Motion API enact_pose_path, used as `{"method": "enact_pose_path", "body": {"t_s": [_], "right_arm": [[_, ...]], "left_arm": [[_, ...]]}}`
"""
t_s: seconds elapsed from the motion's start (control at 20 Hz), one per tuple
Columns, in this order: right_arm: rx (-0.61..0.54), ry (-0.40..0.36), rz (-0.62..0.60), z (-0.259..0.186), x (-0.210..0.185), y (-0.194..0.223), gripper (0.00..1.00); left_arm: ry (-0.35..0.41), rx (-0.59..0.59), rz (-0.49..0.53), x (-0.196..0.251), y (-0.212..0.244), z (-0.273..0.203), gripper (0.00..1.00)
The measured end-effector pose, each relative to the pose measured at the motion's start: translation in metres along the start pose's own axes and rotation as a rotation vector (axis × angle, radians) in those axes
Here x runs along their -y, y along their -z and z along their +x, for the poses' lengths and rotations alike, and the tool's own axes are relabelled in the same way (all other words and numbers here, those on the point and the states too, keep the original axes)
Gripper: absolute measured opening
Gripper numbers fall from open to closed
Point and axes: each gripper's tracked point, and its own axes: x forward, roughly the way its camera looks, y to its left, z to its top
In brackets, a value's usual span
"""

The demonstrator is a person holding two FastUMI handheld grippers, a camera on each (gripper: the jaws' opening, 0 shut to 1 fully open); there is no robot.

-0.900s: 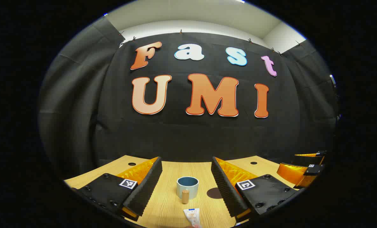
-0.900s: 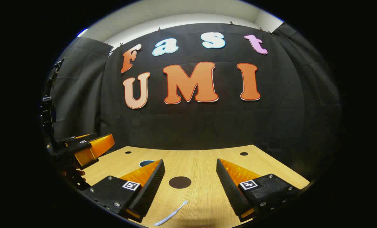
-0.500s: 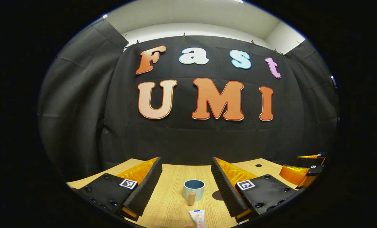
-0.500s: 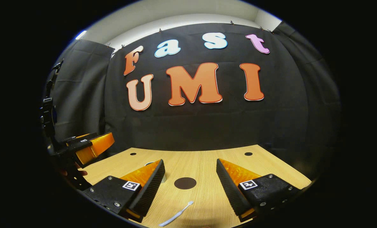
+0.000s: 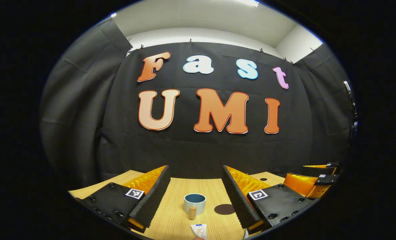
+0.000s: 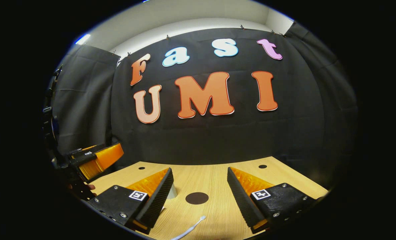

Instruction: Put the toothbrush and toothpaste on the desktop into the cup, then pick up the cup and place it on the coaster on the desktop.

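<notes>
Two open, empty tongs hover at the start. In the left gripper view, left tongs (image 5: 196, 190) frame one cup (image 5: 195, 203), one paste tube (image 5: 199, 230) nearer, one coaster (image 5: 224, 209) right. In the right gripper view, right tongs (image 6: 200, 191) straddle one brush (image 6: 191, 228); next, I judge, each descends to grasp.

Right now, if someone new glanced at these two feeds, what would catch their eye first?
Probably the blue-rimmed cup standing on the wooden desktop, straight ahead between the left gripper's wide-open jaws, with the toothpaste tube lying just nearer. In the right gripper view, the dark round coaster sits between the right gripper's open jaws, the white toothbrush lying in front.
</notes>
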Motion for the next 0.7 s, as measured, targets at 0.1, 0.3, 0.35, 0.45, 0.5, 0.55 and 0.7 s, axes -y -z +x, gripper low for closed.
{"method": "enact_pose_path", "body": {"t_s": [0.1, 0.3, 0.35, 0.45, 0.5, 0.55, 0.7], "right_arm": [[-0.033, -0.004, -0.017, 0.003, -0.002, 0.004, 0.98], [-0.177, 0.025, -0.006, 0.005, 0.009, 0.023, 0.98], [-0.208, 0.025, 0.016, 0.006, 0.009, 0.027, 0.98], [-0.271, 0.003, 0.065, 0.006, 0.006, 0.035, 0.97], [-0.310, -0.010, 0.086, 0.006, 0.003, 0.041, 0.97], [-0.352, -0.020, 0.104, 0.004, 0.000, 0.049, 0.97], [-0.460, -0.021, 0.122, 0.004, -0.002, 0.068, 0.96]], "left_arm": [[0.020, -0.028, -0.019, 0.000, 0.005, 0.004, 0.94], [0.070, -0.131, -0.111, 0.003, 0.014, 0.014, 0.98], [0.080, -0.164, -0.117, 0.005, 0.020, 0.016, 0.98], [0.090, -0.242, -0.106, 0.006, 0.036, 0.020, 0.98], [0.083, -0.285, -0.105, 0.004, 0.048, 0.022, 0.98], [0.063, -0.348, -0.110, -0.001, 0.060, 0.023, 0.94], [0.064, -0.545, -0.136, -0.005, 0.098, 0.023, 0.95]]}}
